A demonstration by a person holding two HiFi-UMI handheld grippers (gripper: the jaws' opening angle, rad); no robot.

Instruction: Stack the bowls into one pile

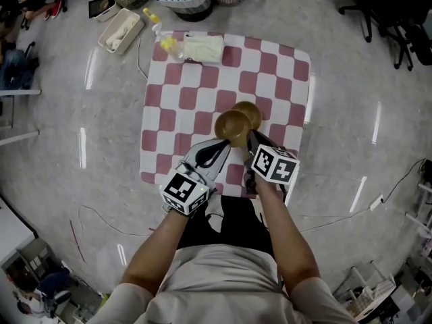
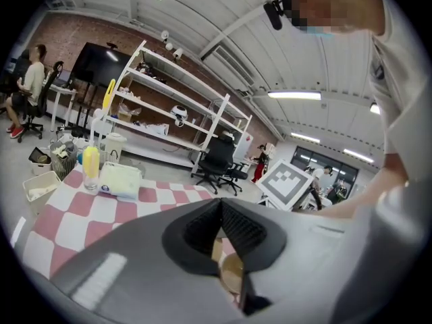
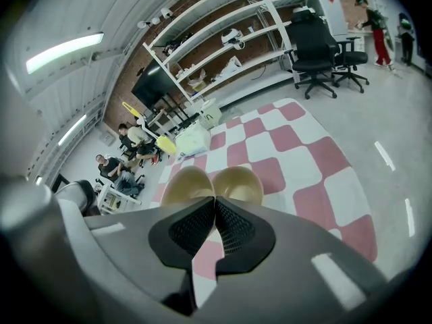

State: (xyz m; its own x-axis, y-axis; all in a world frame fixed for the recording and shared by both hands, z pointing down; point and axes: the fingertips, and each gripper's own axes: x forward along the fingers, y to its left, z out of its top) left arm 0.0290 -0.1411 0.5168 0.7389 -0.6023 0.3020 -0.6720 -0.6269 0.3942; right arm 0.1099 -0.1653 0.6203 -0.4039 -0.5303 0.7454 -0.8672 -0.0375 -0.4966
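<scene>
Both tools are recorded as closed. On the left tool (image 2: 221, 204) the jaws meet at the tips with nothing clamped there; a sliver of tan bowl is seen through the gap beneath them. On the right tool (image 3: 214, 201) the jaws are likewise pressed together and empty, with the tips pointed at the seam where the two bowls meet.

Two round golden-brown bowls are noted just beyond the tips, unstacked, with rims touching. The nearer bowl (image 1: 231, 127) lies just off the left tool. The farther bowl (image 1: 252, 111) is partly covered by it in the head view.

Both are set near the middle of a pink-and-white checked cloth (image 1: 283, 79) spread on the grey floor (image 1: 364, 113). A pale soft pack (image 1: 202, 48) and a yellow-filled clear bottle (image 1: 169, 44) are placed at the cloth's far edge.
</scene>
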